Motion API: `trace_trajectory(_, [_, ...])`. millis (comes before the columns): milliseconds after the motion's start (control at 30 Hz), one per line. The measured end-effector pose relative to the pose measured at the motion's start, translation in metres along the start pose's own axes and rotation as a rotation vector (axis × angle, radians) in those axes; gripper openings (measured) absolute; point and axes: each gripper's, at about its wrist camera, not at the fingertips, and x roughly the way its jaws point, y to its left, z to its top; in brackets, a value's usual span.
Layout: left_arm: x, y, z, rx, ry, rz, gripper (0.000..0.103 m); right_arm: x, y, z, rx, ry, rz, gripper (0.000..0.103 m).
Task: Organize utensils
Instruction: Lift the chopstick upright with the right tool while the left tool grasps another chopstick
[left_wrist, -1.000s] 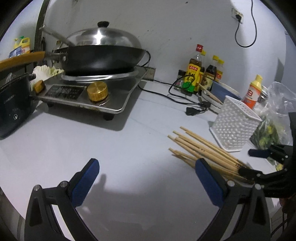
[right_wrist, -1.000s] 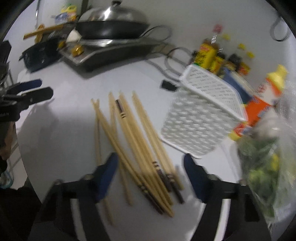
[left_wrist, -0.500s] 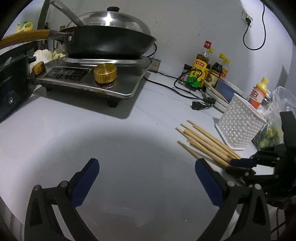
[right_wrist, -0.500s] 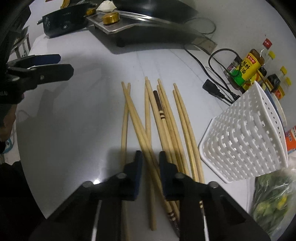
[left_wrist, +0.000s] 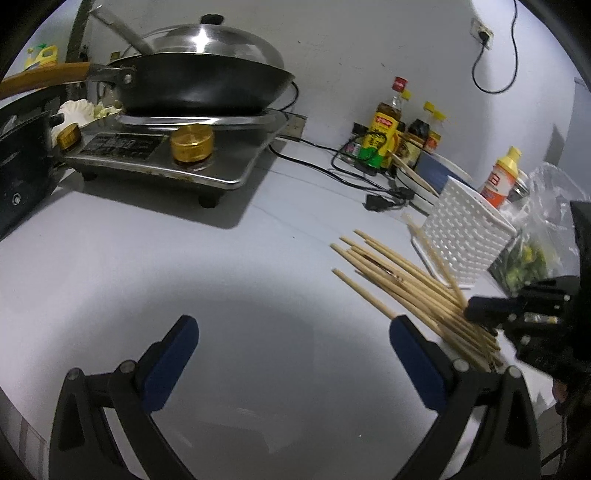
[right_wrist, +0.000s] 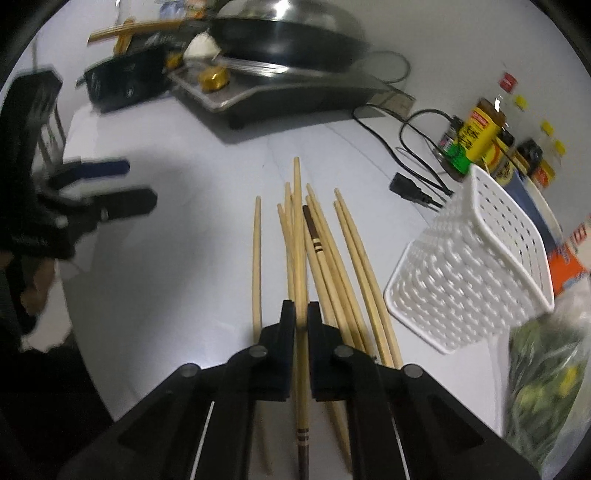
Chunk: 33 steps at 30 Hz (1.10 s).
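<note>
While the white perforated basket lies tipped on its side at the right of the counter, its open mouth faces the far wall and its inside cannot be seen. Just right of it a clear plastic bag holds green vegetables. On the far left, a black wok under a steel lid sits on a metal stove with a brass knob; what the wok holds is hidden.

A loose spread of wooden chopsticks lies on the white counter, just left of the basket. The right gripper has its pads closed on a single chopstick, which runs between them and points away toward the stove; in the left wrist view that stick is tilted up off the pile, its tip near the basket. The left gripper hovers over bare counter to the left with its blue pads wide apart and nothing between them.

Against the far white wall stand sauce bottles, with a black cord and plug trailing before them. A wall socket sits high on the right.
</note>
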Motion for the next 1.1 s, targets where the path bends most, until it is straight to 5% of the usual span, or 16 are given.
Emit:
trace_trajectory(300, [0.021,-0.065,-0.004,0.151,0.094,-0.049,0.103,-0.048,-0.037,-0.023,0.192,-0.156,0.049,0.006])
trace_trajectory(433, [0.042,-0.081,0.004,0.144,0.156,-0.063,0.101,-0.063,-0.050,-0.037,0.224,-0.211,0.057,0.006])
trace_trajectory(667, [0.079,-0.087,0.014,0.151,0.268,0.053,0.079,-0.080,-0.068,-0.056,0.257,-0.305,0.085,0.006])
trace_trajectory(833, [0.096,-0.102,0.019,0.238,0.329,0.107,0.078,-0.084,-0.081,-0.063,0.279,-0.355,0.113,0.006])
trace_trajectory(933, [0.099,-0.114,0.021,0.303,0.347,0.099,0.067,-0.087,-0.086,-0.064,0.282,-0.380,0.118,0.006])
trace_trajectory(1000, [0.099,-0.122,0.022,0.335,0.370,0.093,0.051,-0.091,-0.089,-0.065,0.287,-0.403,0.120,0.006])
trace_trajectory(1067, [0.096,-0.130,0.022,0.366,0.379,0.112,0.020,-0.096,-0.093,-0.068,0.297,-0.426,0.125,0.006])
trace_trajectory(1100, [0.095,-0.134,0.020,0.384,0.385,0.122,0.017,-0.098,-0.094,-0.069,0.303,-0.436,0.127,0.006])
